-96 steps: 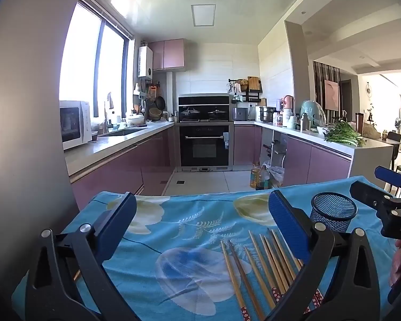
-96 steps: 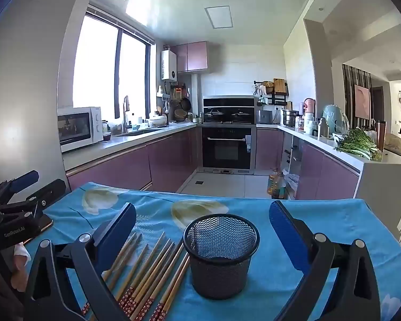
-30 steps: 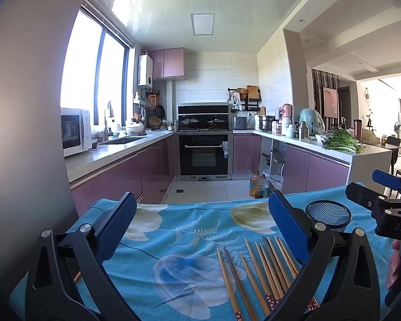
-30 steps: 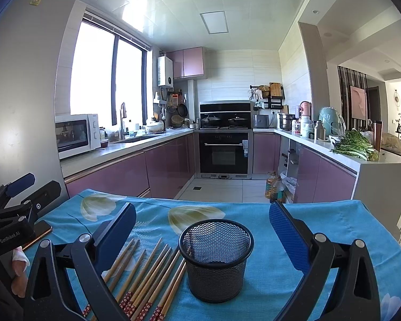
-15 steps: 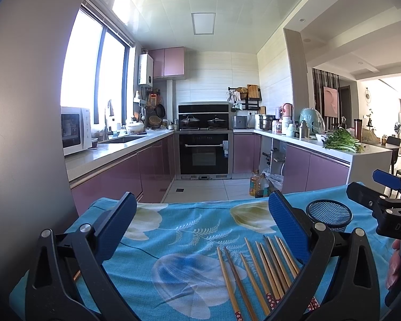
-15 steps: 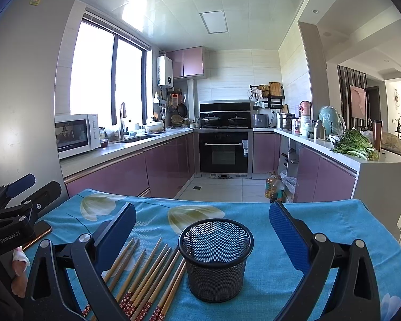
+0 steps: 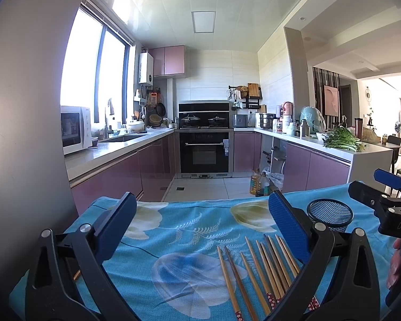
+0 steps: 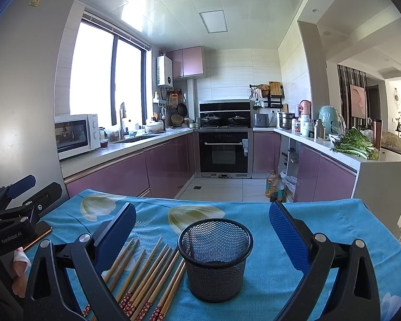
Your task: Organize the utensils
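Observation:
Several wooden chopsticks (image 7: 262,267) with red patterned ends lie side by side on the blue flowered tablecloth (image 7: 173,230); they also show in the right wrist view (image 8: 147,275). A black mesh cup (image 8: 215,256) stands upright and empty just right of them, and shows in the left wrist view (image 7: 330,214). My left gripper (image 7: 200,222) is open and empty above the cloth, left of the chopsticks. My right gripper (image 8: 201,230) is open and empty, with the cup between its jaws' line of sight.
A phone (image 8: 38,234) lies on the cloth at the left edge. The table's far edge drops to the kitchen floor. Beyond are purple cabinets, an oven (image 8: 223,152), a microwave (image 8: 74,135) and a counter with greens (image 8: 353,143).
Both views have tilted up slightly since 3.2 s ago, so the table sits lower in frame. Nothing on the table has moved, and both grippers stay open.

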### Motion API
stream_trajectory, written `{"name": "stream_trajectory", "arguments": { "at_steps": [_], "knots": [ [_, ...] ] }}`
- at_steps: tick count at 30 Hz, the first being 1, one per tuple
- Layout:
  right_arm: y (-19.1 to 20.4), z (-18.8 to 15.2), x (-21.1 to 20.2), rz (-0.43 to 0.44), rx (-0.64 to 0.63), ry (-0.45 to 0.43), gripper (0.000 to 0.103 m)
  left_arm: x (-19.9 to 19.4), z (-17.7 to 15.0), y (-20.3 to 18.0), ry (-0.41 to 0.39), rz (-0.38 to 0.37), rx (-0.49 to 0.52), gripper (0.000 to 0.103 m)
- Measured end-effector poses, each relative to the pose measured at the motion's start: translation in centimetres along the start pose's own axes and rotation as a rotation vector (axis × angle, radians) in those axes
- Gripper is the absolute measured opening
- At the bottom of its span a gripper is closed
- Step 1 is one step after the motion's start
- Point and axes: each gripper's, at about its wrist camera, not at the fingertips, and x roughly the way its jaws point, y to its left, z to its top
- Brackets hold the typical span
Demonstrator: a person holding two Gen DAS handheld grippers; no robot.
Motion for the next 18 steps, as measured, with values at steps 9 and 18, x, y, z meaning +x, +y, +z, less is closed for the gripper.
{"name": "stream_trajectory", "arguments": {
  "at_steps": [9, 18],
  "knots": [
    [-0.24, 0.00, -0.08, 0.003, 0.007, 0.003, 0.097, 0.07, -0.15, -0.22, 0.008, -0.002, 0.002, 0.097],
    [-0.64, 0.05, 0.17, 0.020, 0.008, 0.022, 0.097, 0.52, -0.32, -0.41, 0.025, -0.005, 0.006, 0.097]
  ]
}}
